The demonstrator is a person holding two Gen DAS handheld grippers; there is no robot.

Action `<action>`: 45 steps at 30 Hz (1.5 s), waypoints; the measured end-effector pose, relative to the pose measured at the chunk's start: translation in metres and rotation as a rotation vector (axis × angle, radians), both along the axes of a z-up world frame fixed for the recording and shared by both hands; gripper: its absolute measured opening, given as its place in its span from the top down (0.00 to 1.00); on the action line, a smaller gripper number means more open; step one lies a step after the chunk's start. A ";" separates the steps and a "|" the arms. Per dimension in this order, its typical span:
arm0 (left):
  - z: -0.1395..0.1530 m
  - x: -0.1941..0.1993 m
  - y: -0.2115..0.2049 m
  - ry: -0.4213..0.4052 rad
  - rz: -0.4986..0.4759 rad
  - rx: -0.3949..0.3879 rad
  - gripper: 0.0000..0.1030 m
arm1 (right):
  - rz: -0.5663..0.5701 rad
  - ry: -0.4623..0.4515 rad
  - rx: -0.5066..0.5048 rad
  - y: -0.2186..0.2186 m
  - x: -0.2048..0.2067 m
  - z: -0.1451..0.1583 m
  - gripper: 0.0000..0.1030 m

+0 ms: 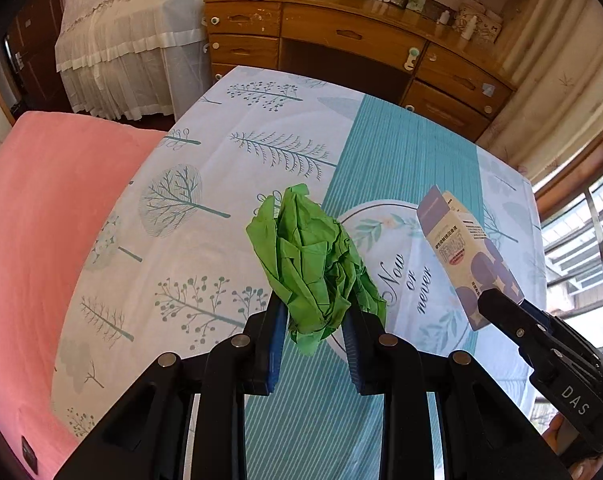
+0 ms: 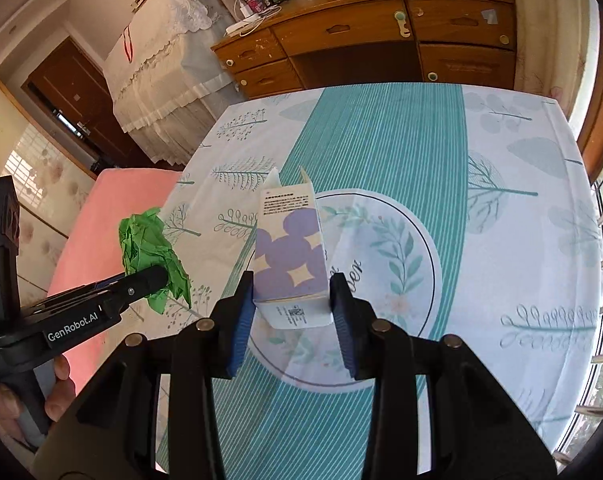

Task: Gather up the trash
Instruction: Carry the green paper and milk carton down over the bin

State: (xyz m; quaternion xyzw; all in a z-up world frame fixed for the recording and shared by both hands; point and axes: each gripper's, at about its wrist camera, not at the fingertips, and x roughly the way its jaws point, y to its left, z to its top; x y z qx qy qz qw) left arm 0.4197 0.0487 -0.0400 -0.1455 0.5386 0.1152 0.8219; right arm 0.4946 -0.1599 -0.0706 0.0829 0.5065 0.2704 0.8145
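Green paper wad point(image 1: 315, 262) pinched between left fingers point(image 1: 271, 344).

The left gripper point(image 1: 311, 312) is held out level, its two black fingers with blue pads point(image 1: 275, 344) pressed in on a wad of green paper point(image 1: 313, 260) that sticks up past the tips. To its right and just beside it, the right gripper point(image 2: 291, 300) points the same way, fingers clamped on the lower sides of a small carton point(image 2: 289, 256) that stands upright between them. The person's left hand point(image 2: 55, 392) wraps the left gripper's handle from below, fingers curled round it.
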 end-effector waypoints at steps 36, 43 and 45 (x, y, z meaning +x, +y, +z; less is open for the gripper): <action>0.039 -0.323 0.029 -0.029 -0.603 -0.036 0.75 | -0.433 -0.011 -0.087 0.038 -0.434 0.083 0.67; 0.008 -0.342 0.003 0.032 -0.609 -0.022 0.75 | -0.401 0.043 -0.097 0.021 -0.444 0.053 0.67; -0.004 -0.349 -0.004 0.042 -0.600 -0.008 0.75 | -0.374 0.057 -0.098 0.018 -0.449 0.039 0.67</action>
